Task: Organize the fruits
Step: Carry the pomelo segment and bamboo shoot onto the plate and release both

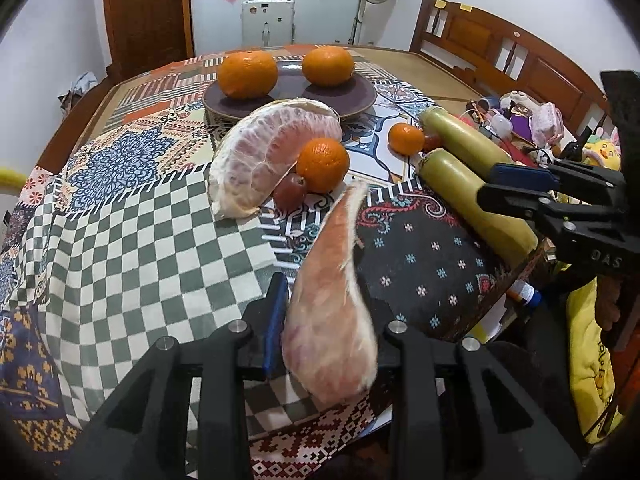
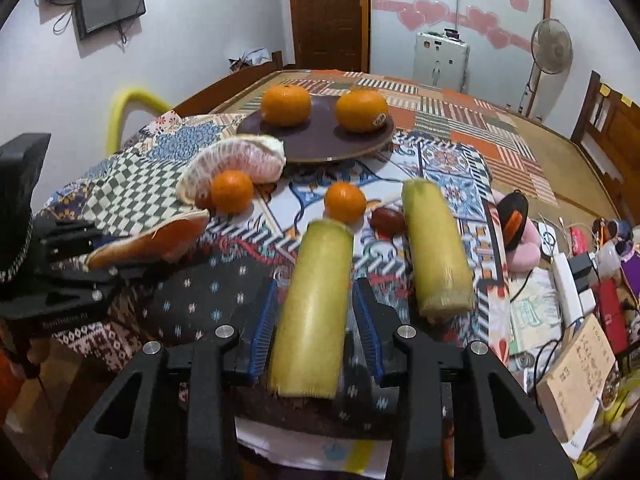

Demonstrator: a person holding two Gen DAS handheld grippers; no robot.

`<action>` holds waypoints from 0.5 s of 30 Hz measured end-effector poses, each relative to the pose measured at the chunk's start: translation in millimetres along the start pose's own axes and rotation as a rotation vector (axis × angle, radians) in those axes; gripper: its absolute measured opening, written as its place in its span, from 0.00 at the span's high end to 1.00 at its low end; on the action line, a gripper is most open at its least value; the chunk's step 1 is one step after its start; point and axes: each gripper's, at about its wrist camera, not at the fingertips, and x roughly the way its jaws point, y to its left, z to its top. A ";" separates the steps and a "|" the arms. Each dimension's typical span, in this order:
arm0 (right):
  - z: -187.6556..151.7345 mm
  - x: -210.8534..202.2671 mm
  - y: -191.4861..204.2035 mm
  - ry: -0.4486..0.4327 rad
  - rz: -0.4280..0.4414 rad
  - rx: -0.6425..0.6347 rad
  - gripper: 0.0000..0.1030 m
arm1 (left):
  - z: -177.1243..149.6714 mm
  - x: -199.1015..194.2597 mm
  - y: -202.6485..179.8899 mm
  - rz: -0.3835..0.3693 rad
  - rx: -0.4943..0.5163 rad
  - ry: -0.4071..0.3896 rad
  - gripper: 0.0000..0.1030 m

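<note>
The left gripper [image 1: 326, 344] is clamped on a pomelo wedge [image 1: 332, 312], which stands lengthwise between its fingers with the pointed tip reaching forward past them. The right gripper [image 2: 314, 336] has its fingers on either side of the near sugarcane piece [image 2: 314, 304]; a thin gap shows at each blue pad, so I judge it unclosed, not yet gripping.

The likeliest trouble is the wedge: it is soft, bare flesh, and too hard a squeeze could split it, while too light a hold could let it slide forward out of the fingers. The cane is round and smooth, so if the right fingers close off-centre it may roll or pivot. It lies near the table's front edge, so a nudge could send it off. The two tools work close together, and the left one's swing toward the plate could clip the right.

Ahead of both tools, at the far side of the patterned cloth [image 1: 132, 220], sits a dark plate [image 1: 288, 100] holding two large oranges [image 1: 247, 74], with bare room between and in front of them. Between tools and plate lie the big pomelo section [image 1: 260, 160], two small oranges [image 1: 322, 164] and two small red fruits [image 1: 291, 191]; the second sugarcane piece [image 2: 434, 252] rests just right of the right gripper
</note>
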 end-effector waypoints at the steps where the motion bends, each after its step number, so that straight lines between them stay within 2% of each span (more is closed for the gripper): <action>1: 1.6 3.2 0.3 0.006 -0.001 0.002 0.65 | 2.3 1.6 -0.8 0.000 0.001 0.000 0.71; 6: 4.9 23.4 -5.0 0.048 0.033 0.028 0.64 | 8.6 7.5 -2.7 0.002 0.010 -0.009 0.71; 15: 7.1 26.6 -8.2 0.077 0.076 0.026 0.61 | 9.8 5.0 3.3 0.000 -0.023 -0.020 0.74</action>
